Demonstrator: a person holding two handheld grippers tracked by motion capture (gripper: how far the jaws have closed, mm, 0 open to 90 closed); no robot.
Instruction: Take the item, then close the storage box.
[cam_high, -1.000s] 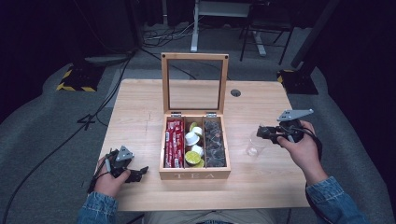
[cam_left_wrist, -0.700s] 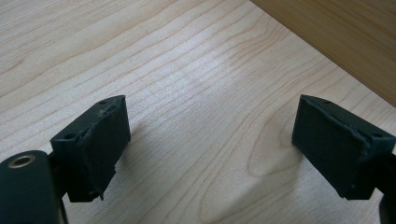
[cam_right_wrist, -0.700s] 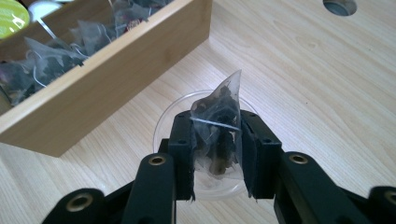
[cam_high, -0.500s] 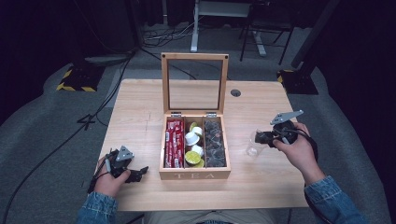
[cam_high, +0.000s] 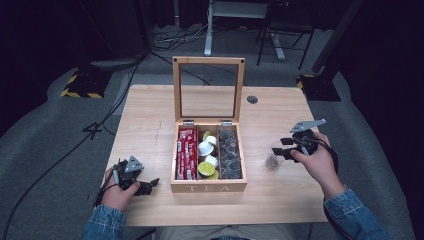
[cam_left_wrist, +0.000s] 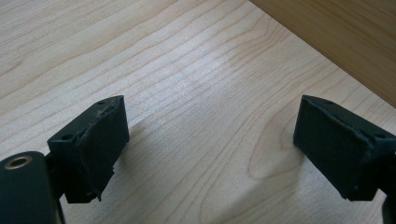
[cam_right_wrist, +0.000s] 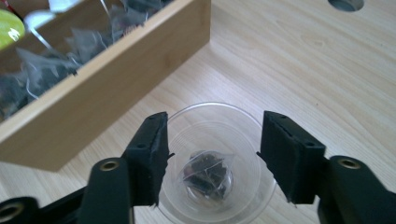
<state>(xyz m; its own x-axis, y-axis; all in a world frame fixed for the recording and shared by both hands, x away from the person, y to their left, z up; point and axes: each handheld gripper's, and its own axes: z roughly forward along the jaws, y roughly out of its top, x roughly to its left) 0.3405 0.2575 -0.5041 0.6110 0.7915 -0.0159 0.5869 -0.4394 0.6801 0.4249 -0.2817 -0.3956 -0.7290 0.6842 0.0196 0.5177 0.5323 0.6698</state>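
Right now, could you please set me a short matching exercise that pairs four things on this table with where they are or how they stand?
Things:
1. tea box lid
2. clear cup
3. left gripper
4. red packets

Places or states:
A. open, just above bare table by the box's left front corner
B. standing upright, glass pane showing
C. filling the box's left compartment
D. between the right gripper's open jaws, a tea bag inside

Pairs: 1-B, 2-D, 3-A, 4-C
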